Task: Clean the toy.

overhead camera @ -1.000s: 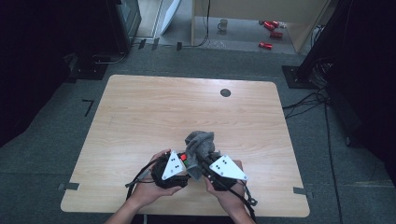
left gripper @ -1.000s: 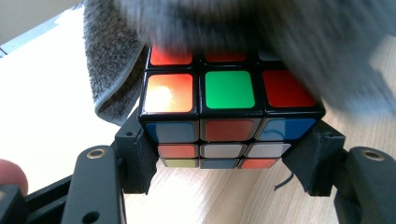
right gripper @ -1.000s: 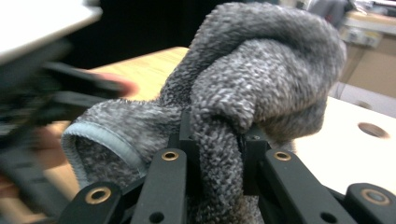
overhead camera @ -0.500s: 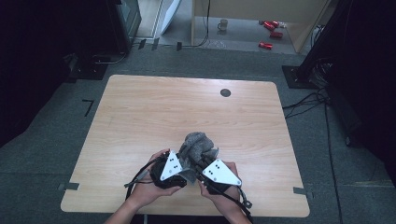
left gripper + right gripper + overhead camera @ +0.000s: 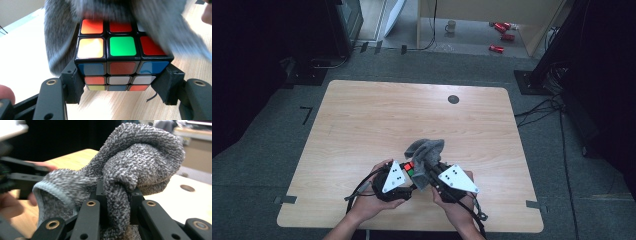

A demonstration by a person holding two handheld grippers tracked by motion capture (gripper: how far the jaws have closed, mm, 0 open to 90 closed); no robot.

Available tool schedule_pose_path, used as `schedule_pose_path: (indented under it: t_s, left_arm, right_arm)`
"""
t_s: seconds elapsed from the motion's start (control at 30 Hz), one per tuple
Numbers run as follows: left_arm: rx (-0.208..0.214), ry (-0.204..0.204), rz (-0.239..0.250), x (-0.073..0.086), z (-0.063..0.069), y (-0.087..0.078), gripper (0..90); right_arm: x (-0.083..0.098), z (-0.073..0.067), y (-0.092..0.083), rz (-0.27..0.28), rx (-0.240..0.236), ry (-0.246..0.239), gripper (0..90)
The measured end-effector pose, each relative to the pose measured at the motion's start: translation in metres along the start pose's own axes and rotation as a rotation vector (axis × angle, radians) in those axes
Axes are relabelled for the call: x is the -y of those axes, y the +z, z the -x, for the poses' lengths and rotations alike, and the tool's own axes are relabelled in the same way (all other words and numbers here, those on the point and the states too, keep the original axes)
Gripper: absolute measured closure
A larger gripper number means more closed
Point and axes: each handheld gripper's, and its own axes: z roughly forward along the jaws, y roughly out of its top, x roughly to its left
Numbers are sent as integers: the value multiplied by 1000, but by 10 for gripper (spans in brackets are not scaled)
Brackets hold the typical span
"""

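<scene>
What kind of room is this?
Probably a lab or workshop: a bare wooden table on grey carpet, cables trailing across the floor, and dark equipment stands around it.

Lab-like recording space: bare wooden table (image 5: pixel 362 115) on grey carpet, floor cables (image 5: pixel 539 107), dark equipment stands (image 5: pixel 339 25) around.

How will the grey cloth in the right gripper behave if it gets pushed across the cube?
Probably floppy: the grey cloth bunches and droops around the right gripper. Its looped pile likely drags rather than slides. It should drape over the puzzle cube, not push it.
</scene>
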Motion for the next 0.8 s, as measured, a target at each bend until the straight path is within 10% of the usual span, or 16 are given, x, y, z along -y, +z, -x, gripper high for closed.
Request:
schedule_pose_path:
  t_s: [0.23, 0.43, 0.63, 0.8]
  left_arm:
    - [-6, -1, -1, 0, -1, -2, 355]
    - [0, 4, 1, 0, 1, 0, 354]
    - [-4, 7, -1, 0, 0, -2, 355]
    - [-2, 2, 12, 0, 0, -2, 355]
  right_arm:
    - [1, -26, -2, 29, -50, -96, 774]
    - [1, -1, -1, 10, 13, -18, 778]
    - [1, -24, -1, 21, -35, -88, 775]
    - [1, 1, -1, 10, 16, -12, 777]
